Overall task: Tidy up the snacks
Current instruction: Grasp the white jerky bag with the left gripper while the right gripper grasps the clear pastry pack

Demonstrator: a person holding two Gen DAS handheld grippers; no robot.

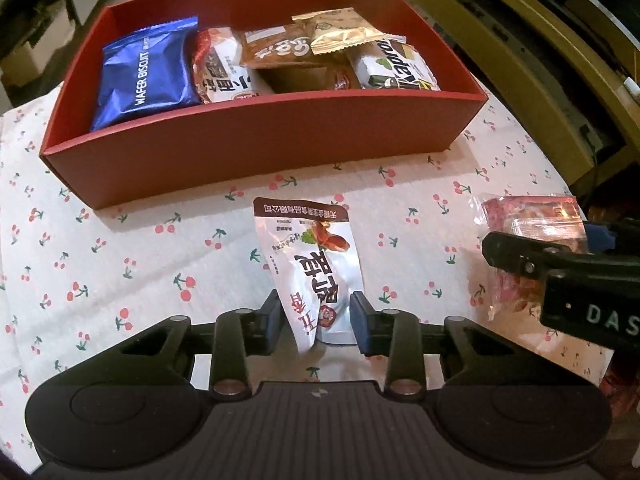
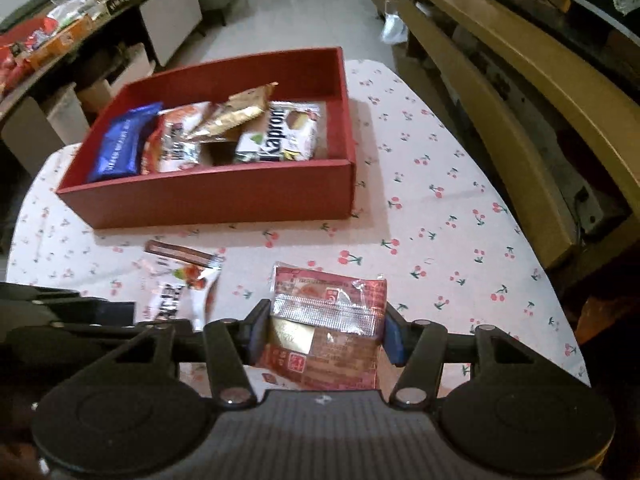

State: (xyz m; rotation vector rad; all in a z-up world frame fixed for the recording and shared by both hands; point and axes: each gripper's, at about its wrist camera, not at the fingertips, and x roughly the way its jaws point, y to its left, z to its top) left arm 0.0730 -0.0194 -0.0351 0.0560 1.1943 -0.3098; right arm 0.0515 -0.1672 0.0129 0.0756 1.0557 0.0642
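On cherry-print cloth [image 1: 120, 208], left tongs [image 1: 315, 316] pinching glossy white pouch [image 1: 310, 256], right tongs [image 2: 320, 332] clamping crinkly red packet [image 2: 328, 300].

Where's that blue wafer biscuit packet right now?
The blue wafer biscuit packet lies inside the red box, at its left end in both views, beside a red-and-white snack bag.

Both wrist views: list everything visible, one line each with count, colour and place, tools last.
box: one, red, far side of the tablecloth.
packets in box: about six; blue wafer packet at left, gold packet on top, green-and-white packet at right.
tablecloth: one, white with red cherries.
white pouch: one, white and brown, before the box.
red packet: one, red and clear, right of the pouch.
left tool: black, shut on the pouch.
right tool: black, shut on the red packet.
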